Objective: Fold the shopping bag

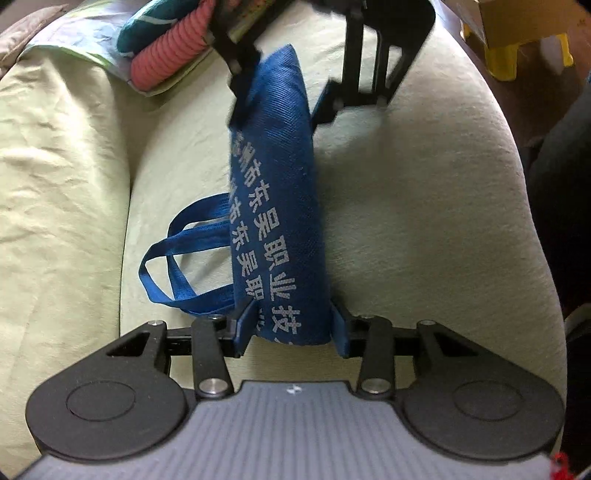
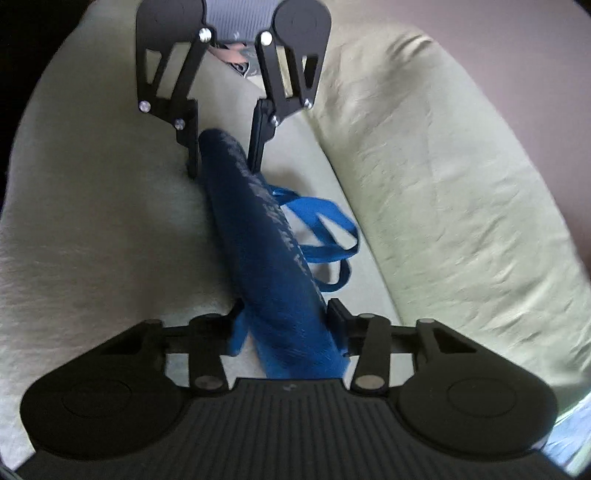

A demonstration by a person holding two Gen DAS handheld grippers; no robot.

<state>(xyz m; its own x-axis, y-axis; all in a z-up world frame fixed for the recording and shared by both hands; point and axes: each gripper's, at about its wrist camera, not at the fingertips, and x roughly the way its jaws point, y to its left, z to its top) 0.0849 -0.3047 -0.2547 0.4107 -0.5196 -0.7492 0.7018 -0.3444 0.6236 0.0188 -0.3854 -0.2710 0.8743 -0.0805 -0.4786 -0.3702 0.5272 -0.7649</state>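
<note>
A blue shopping bag point(image 1: 277, 184) with white lettering is folded into a long narrow strip and stretched between my two grippers above a pale green sofa seat point(image 1: 406, 221). My left gripper point(image 1: 293, 325) is shut on the near end in the left wrist view; it appears at the far end point(image 2: 225, 162) in the right wrist view. My right gripper point(image 2: 288, 325) is shut on the opposite end of the bag point(image 2: 258, 240) and shows at the top point(image 1: 280, 96) of the left wrist view. The bag's handles point(image 1: 173, 258) point(image 2: 321, 236) hang loose to one side, toward the sofa back.
The sofa backrest point(image 1: 55, 184) point(image 2: 461, 184) rises beside the handles. A pink ribbed item point(image 1: 170, 51) and a teal one point(image 1: 147, 26) lie on a cloth at the far end of the seat. A yellow stool point(image 1: 524, 55) stands on the floor beyond the seat's edge.
</note>
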